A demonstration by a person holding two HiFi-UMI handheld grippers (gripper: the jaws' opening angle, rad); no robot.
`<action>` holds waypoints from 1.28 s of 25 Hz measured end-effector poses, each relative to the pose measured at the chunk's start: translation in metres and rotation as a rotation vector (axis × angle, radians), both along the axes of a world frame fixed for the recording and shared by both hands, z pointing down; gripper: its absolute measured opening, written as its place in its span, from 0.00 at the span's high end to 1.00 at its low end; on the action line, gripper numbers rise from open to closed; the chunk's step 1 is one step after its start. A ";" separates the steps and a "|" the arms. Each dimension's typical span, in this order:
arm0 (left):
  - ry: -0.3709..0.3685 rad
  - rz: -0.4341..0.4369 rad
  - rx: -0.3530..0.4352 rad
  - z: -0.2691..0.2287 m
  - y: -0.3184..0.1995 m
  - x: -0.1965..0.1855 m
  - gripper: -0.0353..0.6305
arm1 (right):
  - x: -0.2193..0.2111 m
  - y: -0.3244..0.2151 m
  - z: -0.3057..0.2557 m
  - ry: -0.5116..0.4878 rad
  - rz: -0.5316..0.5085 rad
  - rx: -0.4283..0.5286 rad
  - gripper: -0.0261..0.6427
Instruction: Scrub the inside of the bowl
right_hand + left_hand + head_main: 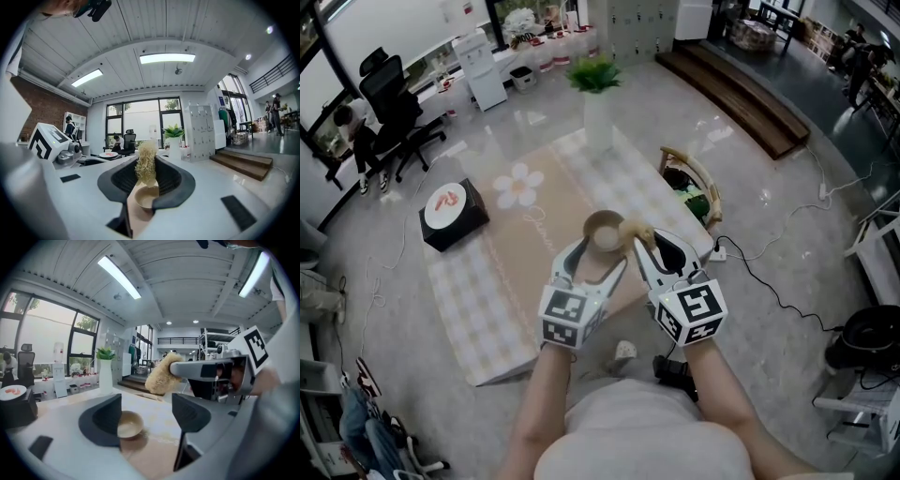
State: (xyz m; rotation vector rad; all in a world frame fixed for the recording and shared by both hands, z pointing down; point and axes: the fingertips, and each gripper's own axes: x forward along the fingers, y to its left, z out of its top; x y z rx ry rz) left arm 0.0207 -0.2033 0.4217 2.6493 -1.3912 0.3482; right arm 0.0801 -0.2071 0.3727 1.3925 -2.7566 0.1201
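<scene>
A small tan bowl (602, 231) stands on the checked tablecloth (487, 300) near the table's front. My left gripper (596, 260) is just in front of it, open, and nothing is pressed between its pads. In the left gripper view the bowl (130, 424) lies beyond the jaws, partly behind the left finger. My right gripper (643, 238) is shut on a straw-coloured loofah scrubber (635, 231), which hangs at the bowl's right rim. In the right gripper view the scrubber (146, 162) stands upright between the pads, just above the bowl (147, 197).
A white vase with a green plant (597, 111) stands at the table's far end. A black box topped by a red-and-white plate (453, 214) is at the left, and a wicker basket (695, 184) is at the right edge. Cables (769, 272) run across the floor.
</scene>
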 end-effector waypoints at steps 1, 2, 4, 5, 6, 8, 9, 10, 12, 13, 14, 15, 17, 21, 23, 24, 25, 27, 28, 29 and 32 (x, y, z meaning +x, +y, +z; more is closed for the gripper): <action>-0.007 0.006 -0.007 0.003 -0.001 0.001 0.47 | 0.000 -0.002 0.001 0.000 -0.001 -0.004 0.82; -0.014 0.012 -0.013 0.007 -0.003 0.002 0.46 | 0.001 -0.005 0.002 0.001 -0.003 -0.007 0.82; -0.023 0.024 -0.027 0.014 -0.005 0.003 0.43 | 0.000 -0.009 0.003 0.003 -0.007 -0.010 0.82; -0.026 0.026 -0.033 0.016 -0.007 0.003 0.40 | -0.001 -0.011 0.004 0.005 -0.010 -0.010 0.82; -0.028 0.025 -0.035 0.017 -0.009 0.002 0.39 | -0.002 -0.013 0.005 0.007 -0.012 -0.010 0.82; -0.028 0.022 -0.040 0.019 -0.013 0.001 0.37 | -0.002 -0.016 0.007 0.010 -0.011 -0.015 0.82; -0.027 0.023 -0.043 0.019 -0.015 0.001 0.36 | -0.002 -0.017 0.009 0.011 -0.010 -0.019 0.82; -0.026 0.025 -0.046 0.020 -0.016 0.001 0.35 | -0.002 -0.018 0.010 0.013 -0.010 -0.023 0.82; -0.031 0.028 -0.055 0.024 -0.020 0.000 0.34 | -0.004 -0.019 0.012 0.017 -0.013 -0.031 0.82; -0.033 0.029 -0.062 0.027 -0.021 -0.001 0.34 | -0.005 -0.020 0.013 0.020 -0.014 -0.034 0.82; -0.036 0.029 -0.068 0.029 -0.023 -0.002 0.34 | -0.006 -0.021 0.013 0.022 -0.013 -0.036 0.82; -0.042 0.030 -0.075 0.032 -0.026 -0.003 0.34 | -0.006 -0.023 0.014 0.024 -0.010 -0.037 0.82; -0.057 0.036 -0.094 0.041 -0.030 -0.006 0.34 | -0.007 -0.027 0.016 0.028 -0.001 -0.045 0.82; -0.059 0.048 -0.144 0.057 -0.039 -0.010 0.34 | -0.006 -0.034 0.021 0.041 0.017 -0.066 0.82; -0.081 0.052 -0.167 0.068 -0.043 -0.014 0.34 | -0.006 -0.038 0.024 0.050 0.024 -0.077 0.82; -0.093 0.054 -0.182 0.074 -0.045 -0.015 0.34 | -0.006 -0.041 0.025 0.054 0.028 -0.083 0.82; -0.103 0.058 -0.200 0.080 -0.046 -0.016 0.34 | -0.006 -0.043 0.027 0.057 0.033 -0.088 0.82; -0.120 0.078 -0.231 0.091 -0.048 -0.016 0.34 | -0.006 -0.048 0.028 0.062 0.040 -0.096 0.82; -0.131 0.087 -0.242 0.096 -0.049 -0.015 0.34 | -0.006 -0.050 0.029 0.065 0.043 -0.099 0.82; -0.145 0.094 -0.249 0.100 -0.051 -0.015 0.34 | -0.007 -0.052 0.031 0.067 0.043 -0.103 0.82; -0.194 0.110 -0.264 0.113 -0.057 -0.016 0.34 | -0.009 -0.056 0.036 0.076 0.043 -0.113 0.82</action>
